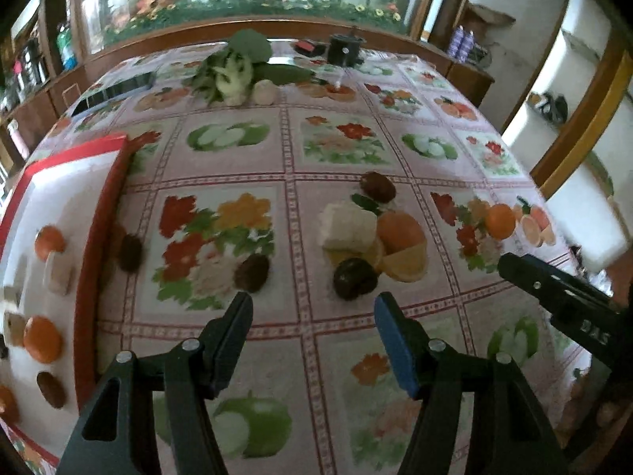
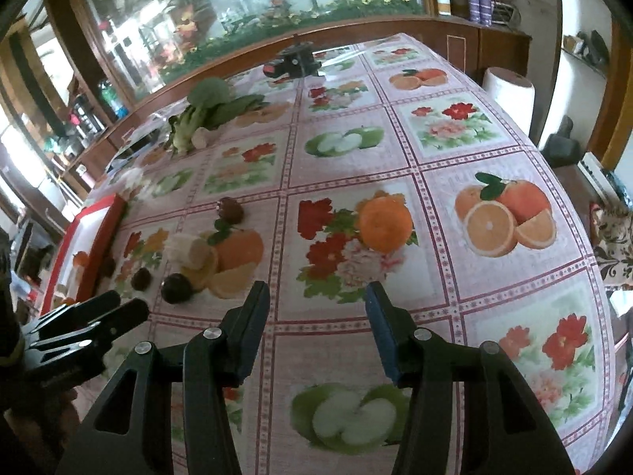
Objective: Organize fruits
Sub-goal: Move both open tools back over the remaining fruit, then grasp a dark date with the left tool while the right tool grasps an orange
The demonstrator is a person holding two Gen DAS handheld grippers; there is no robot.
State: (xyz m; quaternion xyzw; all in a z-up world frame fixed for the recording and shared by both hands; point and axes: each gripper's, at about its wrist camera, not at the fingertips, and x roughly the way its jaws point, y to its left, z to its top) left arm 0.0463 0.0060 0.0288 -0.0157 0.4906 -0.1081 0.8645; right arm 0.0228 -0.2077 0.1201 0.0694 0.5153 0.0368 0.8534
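My left gripper (image 1: 312, 304) is open over the fruit-print tablecloth with nothing between its fingers. Just beyond its tips lies a dark round fruit (image 1: 354, 283), with a pale chunk (image 1: 348, 227) and a dark red fruit (image 1: 378, 186) behind it. Two more dark fruits (image 1: 252, 272) (image 1: 130, 252) lie toward the red-rimmed white tray (image 1: 107, 198), which holds oranges (image 1: 42, 338) and other pieces. My right gripper (image 2: 316, 295) is also open and empty. A real orange (image 2: 385, 219) sits beyond its tips, and the same orange (image 1: 500, 221) shows in the left wrist view.
Leafy greens (image 1: 237, 67) and a dark pot (image 1: 344, 49) stand at the table's far side, and a flat dark device (image 1: 114, 91) lies at far left. A white roll (image 2: 508, 83) stands past the table's right edge. Printed fruit pictures cover the cloth.
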